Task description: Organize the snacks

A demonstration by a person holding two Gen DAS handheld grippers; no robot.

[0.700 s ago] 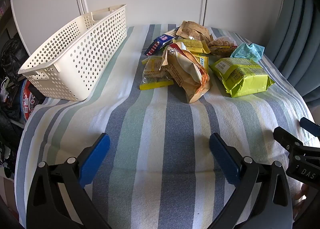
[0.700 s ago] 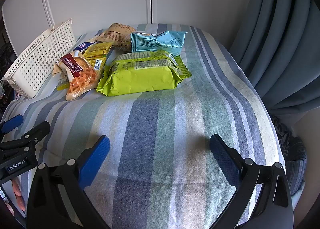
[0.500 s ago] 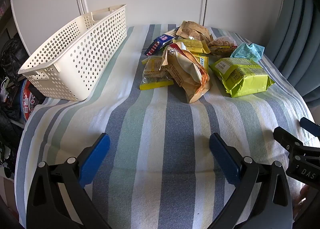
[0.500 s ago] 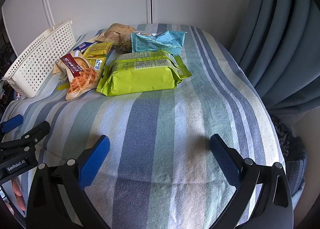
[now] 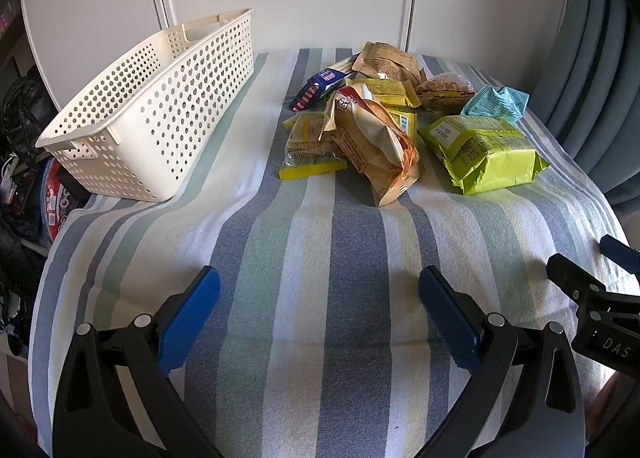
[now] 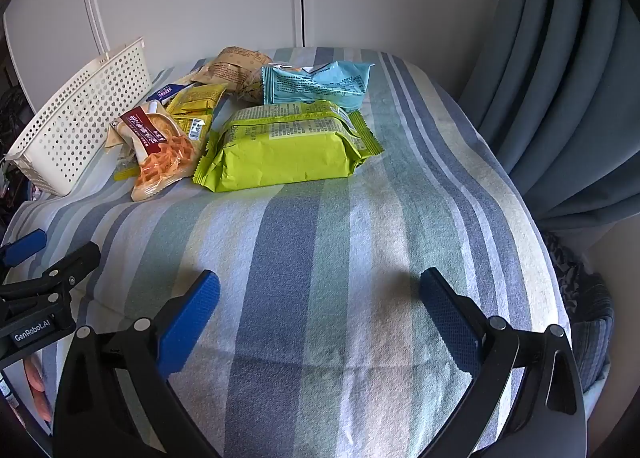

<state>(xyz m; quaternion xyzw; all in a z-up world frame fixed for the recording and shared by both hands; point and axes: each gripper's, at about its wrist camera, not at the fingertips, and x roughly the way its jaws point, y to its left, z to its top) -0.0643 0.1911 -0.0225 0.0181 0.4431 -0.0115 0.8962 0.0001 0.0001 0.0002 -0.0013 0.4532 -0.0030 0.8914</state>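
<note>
So both claws sit spread wide with nothing in them, left gripper (image 5: 319, 298) and right gripper (image 6: 320, 298) low in frame over the striped cloth (image 5: 320, 242). Snack pile (image 5: 384, 118) sits upper middle, white basket (image 5: 160, 106) upper left.

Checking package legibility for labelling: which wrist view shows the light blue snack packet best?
The right wrist view: the light blue snack packet lies broadside behind the lime green pack, its printed back showing. In the left wrist view it is small, crumpled and far off at the pile's right edge.
</note>
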